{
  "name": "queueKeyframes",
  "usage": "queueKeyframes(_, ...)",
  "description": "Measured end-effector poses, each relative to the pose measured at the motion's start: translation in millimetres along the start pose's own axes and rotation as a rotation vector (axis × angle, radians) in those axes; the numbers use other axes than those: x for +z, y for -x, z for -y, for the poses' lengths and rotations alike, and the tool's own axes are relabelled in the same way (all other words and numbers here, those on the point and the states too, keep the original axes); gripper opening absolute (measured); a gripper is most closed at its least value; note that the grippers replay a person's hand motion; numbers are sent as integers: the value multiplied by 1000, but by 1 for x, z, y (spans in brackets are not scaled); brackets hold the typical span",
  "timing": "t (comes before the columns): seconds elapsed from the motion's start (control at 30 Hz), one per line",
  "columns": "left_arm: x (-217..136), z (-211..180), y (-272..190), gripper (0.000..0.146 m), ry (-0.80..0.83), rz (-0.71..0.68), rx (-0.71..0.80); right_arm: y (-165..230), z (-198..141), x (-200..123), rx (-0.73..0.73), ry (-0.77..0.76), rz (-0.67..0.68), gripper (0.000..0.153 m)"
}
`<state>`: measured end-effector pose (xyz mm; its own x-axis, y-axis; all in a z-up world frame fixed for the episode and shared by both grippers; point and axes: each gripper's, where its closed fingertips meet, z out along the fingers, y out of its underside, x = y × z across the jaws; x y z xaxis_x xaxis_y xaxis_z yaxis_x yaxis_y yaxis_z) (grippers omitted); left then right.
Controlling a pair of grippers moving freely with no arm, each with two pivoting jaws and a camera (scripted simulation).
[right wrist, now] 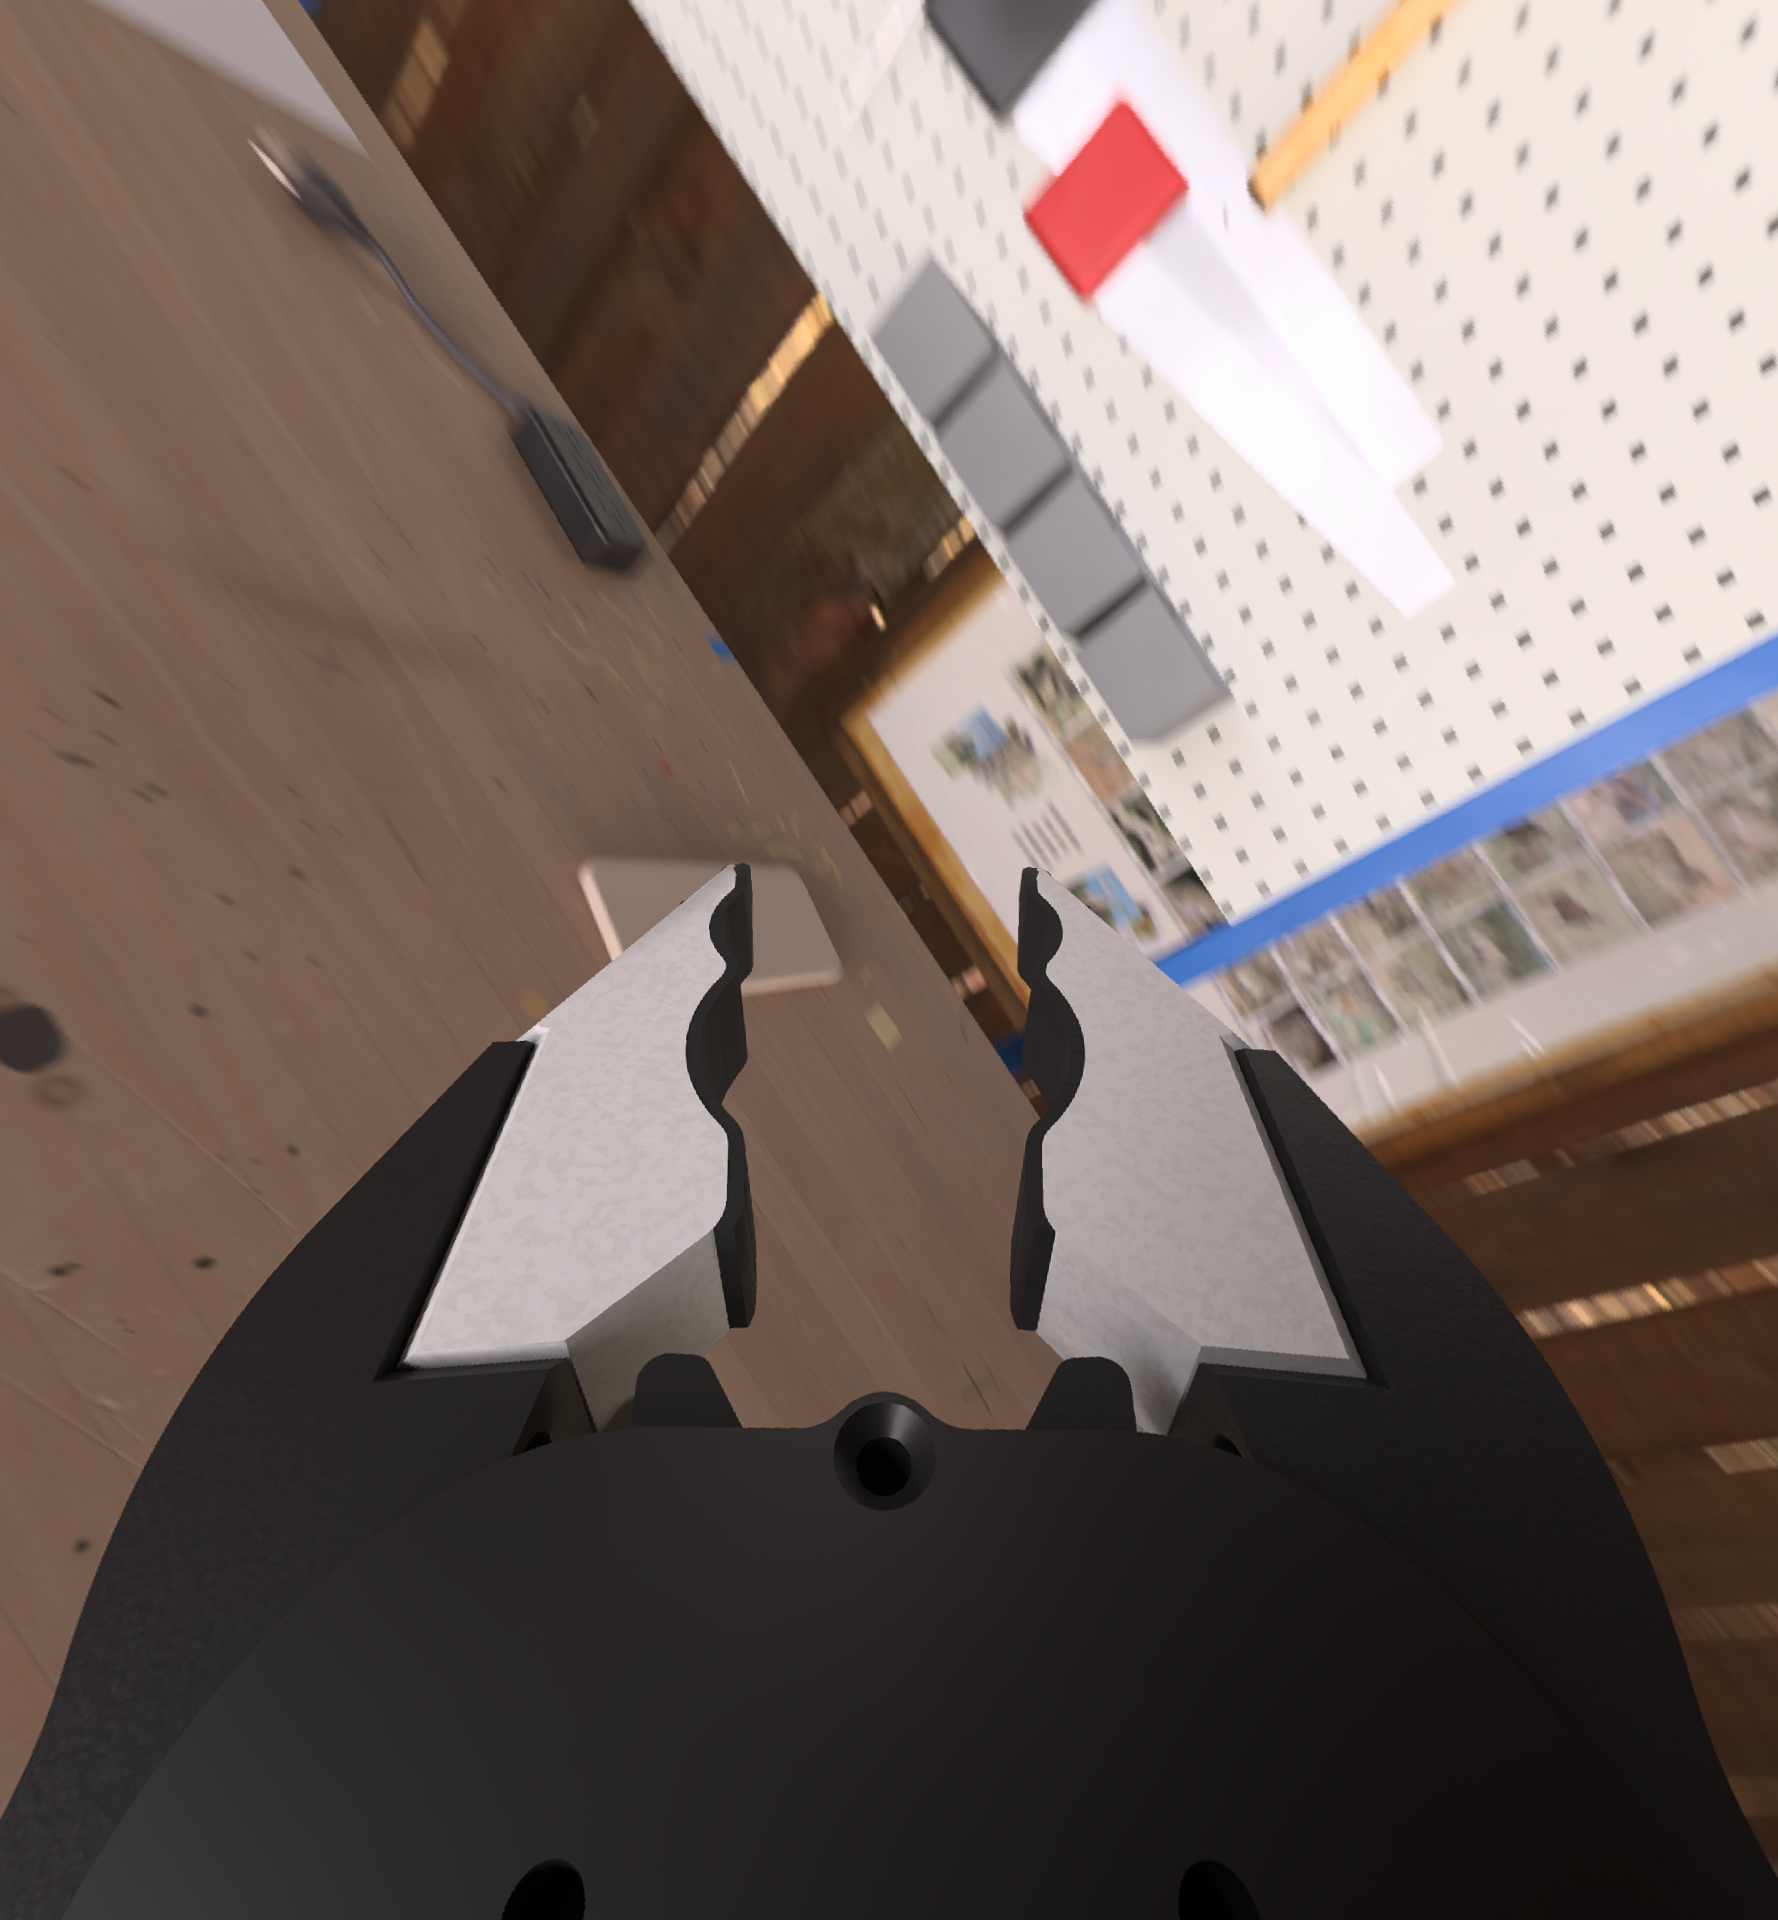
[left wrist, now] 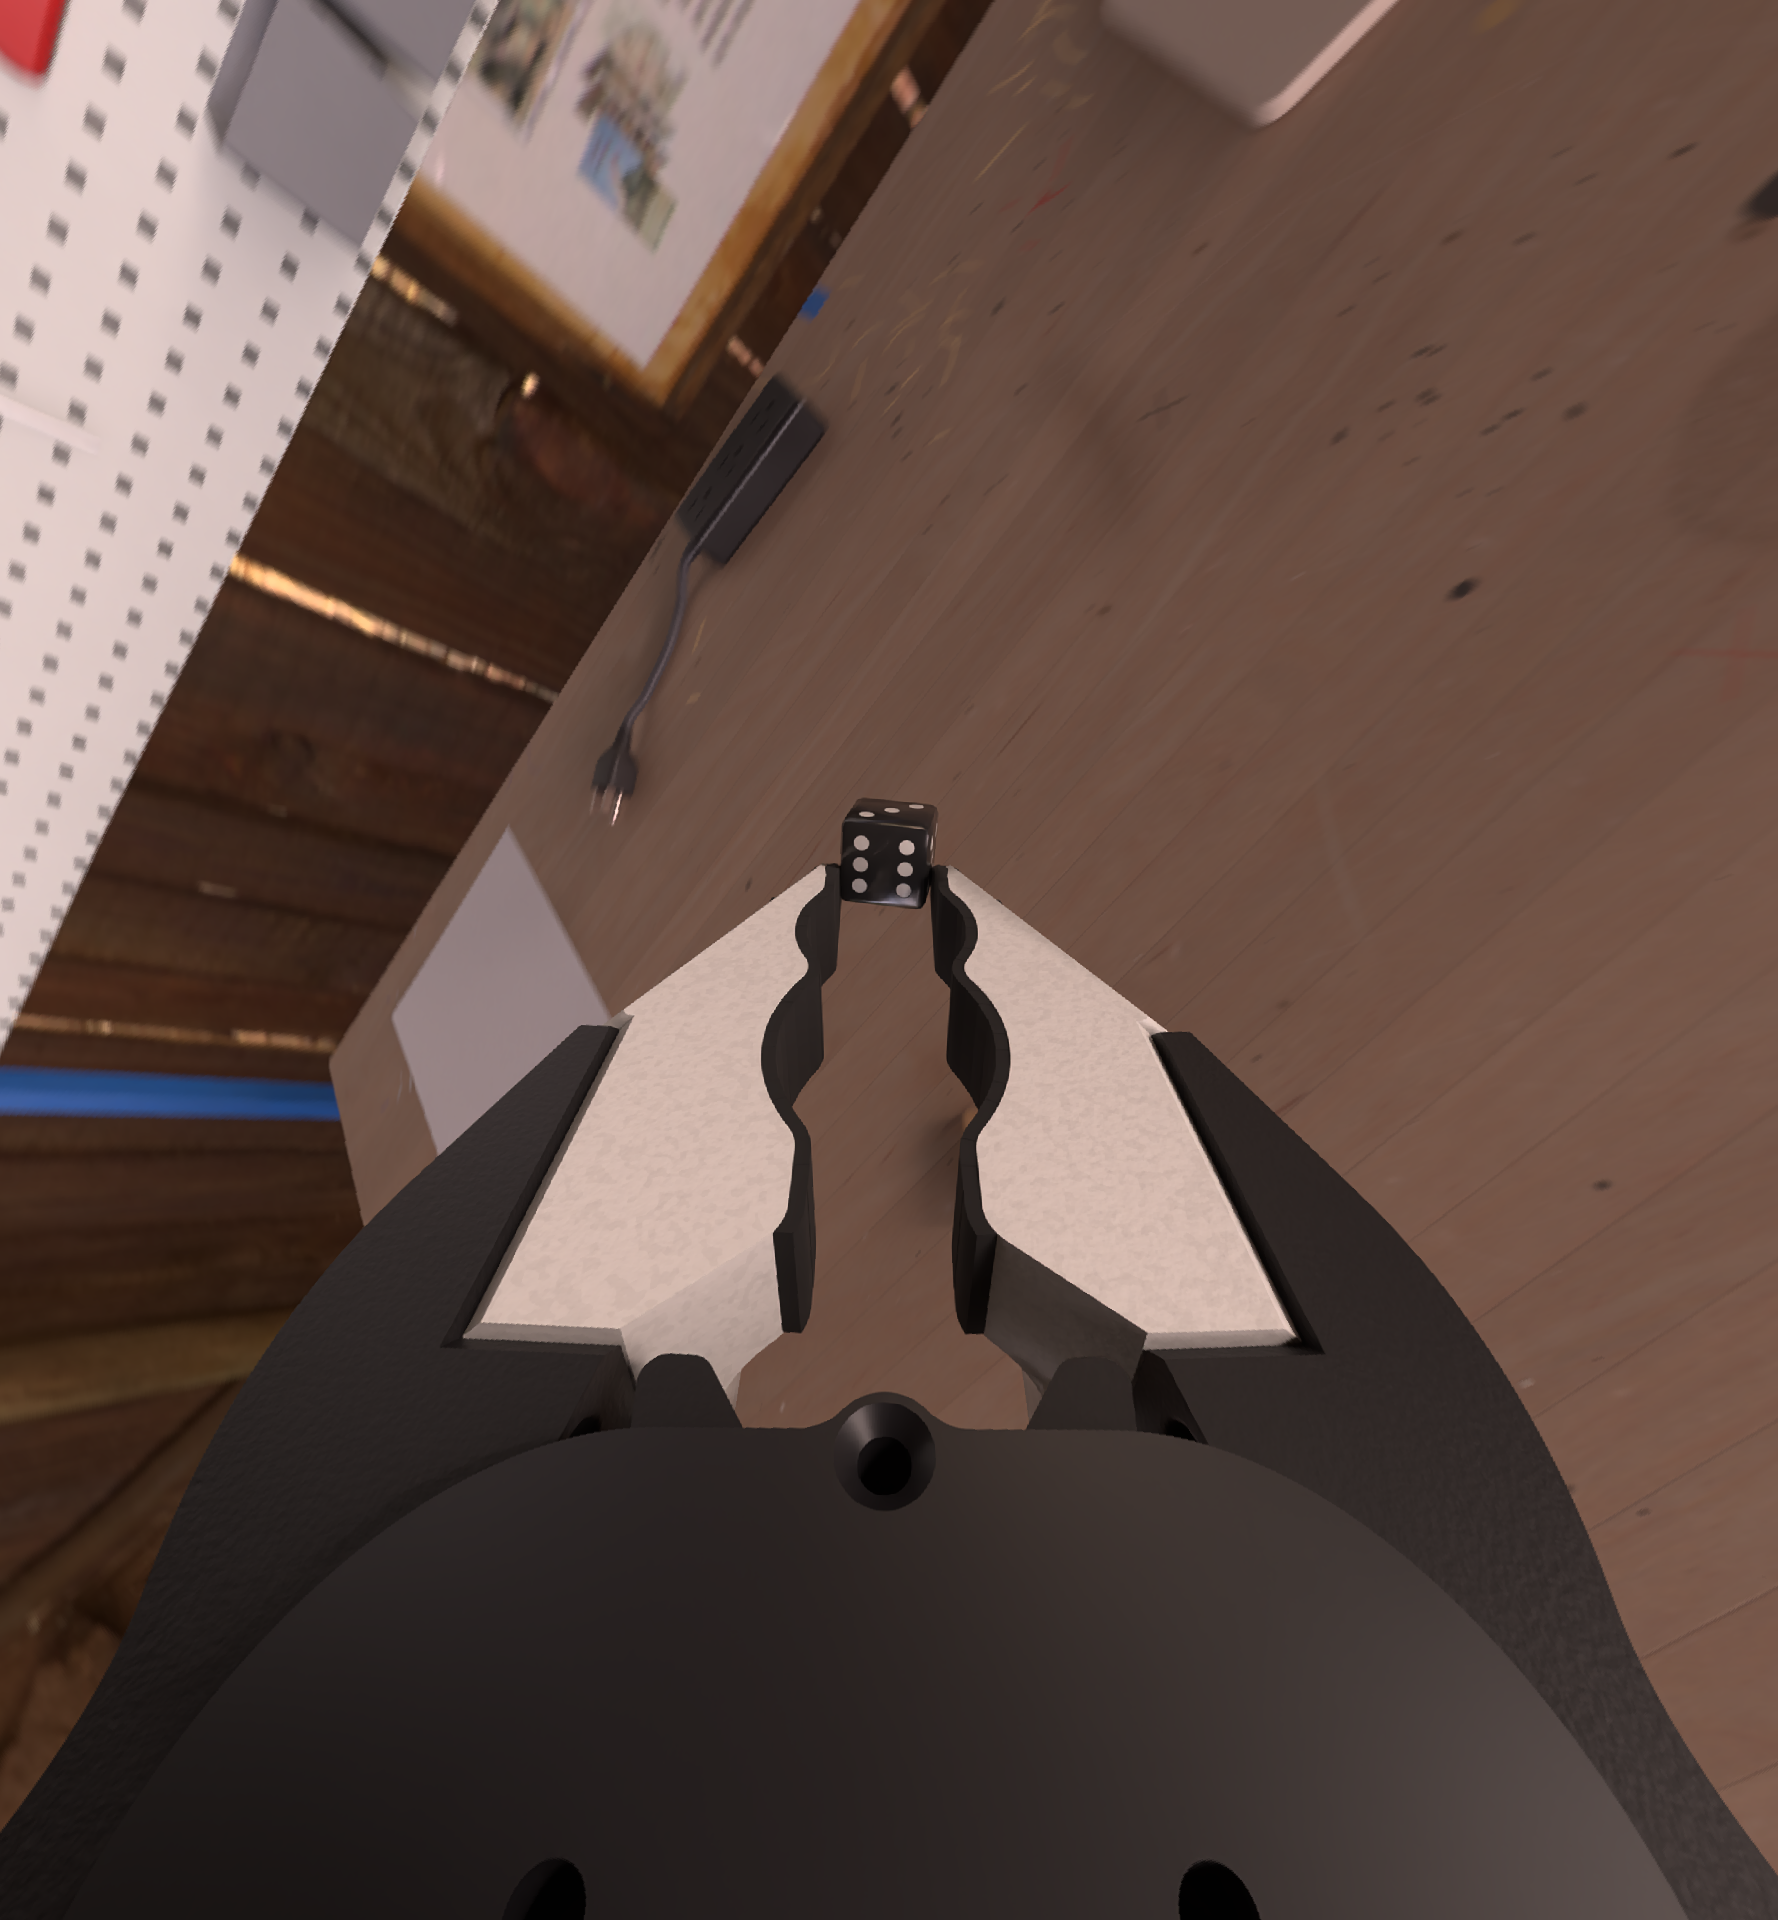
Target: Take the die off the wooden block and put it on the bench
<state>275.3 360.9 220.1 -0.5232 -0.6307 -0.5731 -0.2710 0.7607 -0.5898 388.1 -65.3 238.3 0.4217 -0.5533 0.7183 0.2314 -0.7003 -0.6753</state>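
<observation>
A small black die with white pips (left wrist: 887,858) sits pinched between the fingertips of my left gripper (left wrist: 887,883), held above the brown wooden bench (left wrist: 1280,727). The left gripper is shut on the die. My right gripper (right wrist: 885,894) is open and empty, held above the bench (right wrist: 189,623) near its back edge. A pale flat slab (right wrist: 797,935) lies on the bench just beyond the right fingertips. No wooden block is clearly seen in either view.
A black power strip (left wrist: 755,468) with its cord and plug (left wrist: 620,774) lies near the bench's back edge; it also shows in the right wrist view (right wrist: 578,488). A pale sheet (left wrist: 495,997) lies at the edge. A white box (left wrist: 1269,52) stands far off. A pegboard wall (right wrist: 1487,520) rises behind.
</observation>
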Motion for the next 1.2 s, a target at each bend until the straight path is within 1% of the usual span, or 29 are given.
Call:
queueKeyframes(0.1, 8, 38, -45, 17, -32, -45, 96, -1, -21, 11, -12, 145, -57, 52)
queueKeyframes(0.23, 33, 84, -118, 17, -70, -166, 228, 1, -37, 18, 24, 222, -63, 52)
queueKeyframes(0.33, 58, 113, -170, 17, -79, -254, 319, -4, -44, 17, 9, 260, -96, 51)
queueKeyframes(0.4, 76, 128, -200, 17, -71, -285, 396, -7, -47, 16, 1, 274, -118, 51)
queueKeyframes(0.57, 113, 152, -254, 17, -24, -323, 555, -6, -55, 18, 14, 292, -103, 51)
queueKeyframes(0.67, 125, 159, -277, 17, 7, -376, 603, -4, -62, 20, 22, 308, -88, 51)
queueKeyframes(0.77, 134, 158, -291, 17, 52, -408, 658, -1, -66, 23, 33, 310, -64, 51)
queueKeyframes(0.83, 138, 156, -299, 17, 75, -448, 669, 1, -67, 24, 37, 308, -54, 51)
queueKeyframes(1.2, 152, 143, -311, 17, 188, -536, 736, 5, -68, 26, 39, 307, -22, 51)
